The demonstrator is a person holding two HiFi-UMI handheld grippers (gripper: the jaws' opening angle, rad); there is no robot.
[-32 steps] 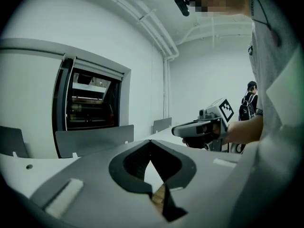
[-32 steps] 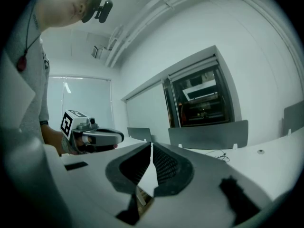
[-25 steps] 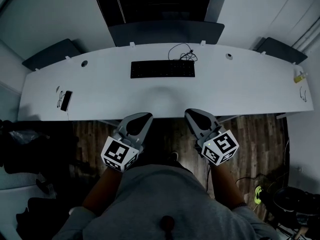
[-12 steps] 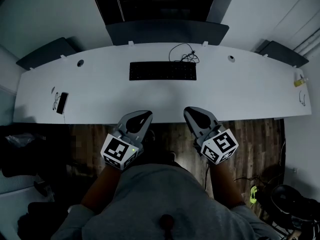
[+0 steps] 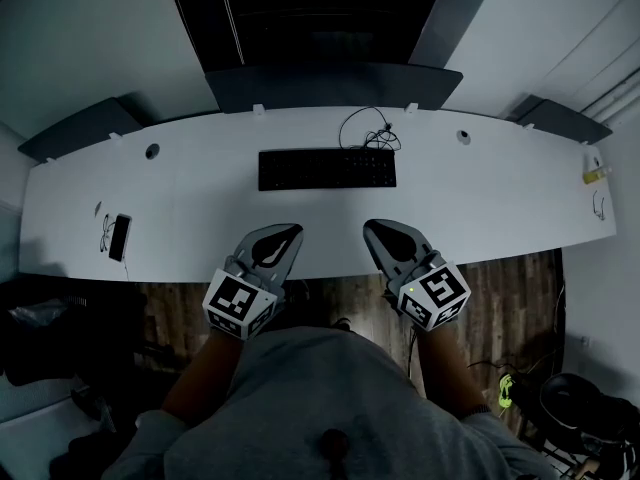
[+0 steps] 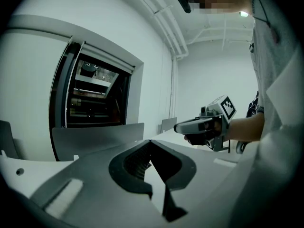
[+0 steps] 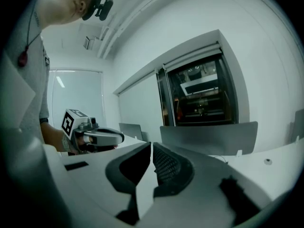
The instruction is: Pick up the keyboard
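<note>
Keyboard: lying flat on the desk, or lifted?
Keyboard flat on the desk; left gripper and right gripper, both shut, are short of it.

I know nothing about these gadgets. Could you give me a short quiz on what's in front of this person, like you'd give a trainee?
1. True or false: the left gripper holds the keyboard.
2. Which thing lies on the desk far to the left in the head view? A: a phone. B: a mug. C: a book.
3. Fill in the gap: the jaws of the right gripper are ____ (open or shut).

Key
1. False: the keyboard lies flat on the desk beyond both grippers, and nothing touches it.
2. A.
3. Shut, with nothing between them. The left gripper's jaws are the same.
</note>
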